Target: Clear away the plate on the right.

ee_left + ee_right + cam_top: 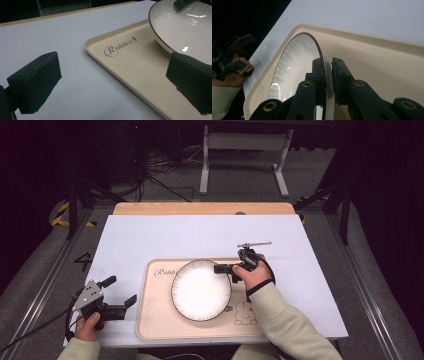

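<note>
On the white table (pixel 150 235), right gripper (pixel 223 268) pinches plate (pixel 200 292).

White table top (pixel 175 235) with a wooden strip (pixel 200 208) along its far edge. Beyond it, dark floor: a white metal frame stand (pixel 245 155), tangled black cables (pixel 160 167), black-and-yellow hazard tape (pixel 62 215) at left. Grey rails (pixel 40 285) flank the table on both sides.
</note>
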Demonstrator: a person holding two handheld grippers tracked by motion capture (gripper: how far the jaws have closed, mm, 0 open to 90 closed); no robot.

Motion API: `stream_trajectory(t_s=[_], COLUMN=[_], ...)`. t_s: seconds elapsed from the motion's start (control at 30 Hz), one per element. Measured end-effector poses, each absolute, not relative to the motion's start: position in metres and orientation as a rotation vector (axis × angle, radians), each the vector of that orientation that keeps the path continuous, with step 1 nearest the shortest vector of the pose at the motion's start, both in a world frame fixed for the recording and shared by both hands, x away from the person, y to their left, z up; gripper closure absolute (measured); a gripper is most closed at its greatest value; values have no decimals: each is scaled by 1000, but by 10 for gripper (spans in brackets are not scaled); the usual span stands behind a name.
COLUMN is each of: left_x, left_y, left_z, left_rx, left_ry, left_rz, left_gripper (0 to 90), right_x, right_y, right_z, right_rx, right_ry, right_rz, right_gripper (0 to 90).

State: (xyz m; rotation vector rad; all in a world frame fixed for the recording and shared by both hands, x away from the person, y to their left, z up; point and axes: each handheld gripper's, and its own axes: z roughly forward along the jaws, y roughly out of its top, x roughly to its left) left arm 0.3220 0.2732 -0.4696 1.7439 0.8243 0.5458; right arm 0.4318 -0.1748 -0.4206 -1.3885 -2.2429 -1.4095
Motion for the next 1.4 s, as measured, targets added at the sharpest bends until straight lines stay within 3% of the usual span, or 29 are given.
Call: stream_trajectory(t_s=[0.53,1.4], left_x=[322,322], left_y=[273,273], left_z=[-470,-470], left_rx=[1744,1743], left_ry=[824,827], left_rz=[546,545], left_gripper=[3,3], right_x=[442,446], right_y=[-177,-177], right_z=[-431,-444], right_rx=[-1389,-1384], right_ry=[-2265,-2347], right_rz=[-1338,-1265], right_gripper=[828,683])
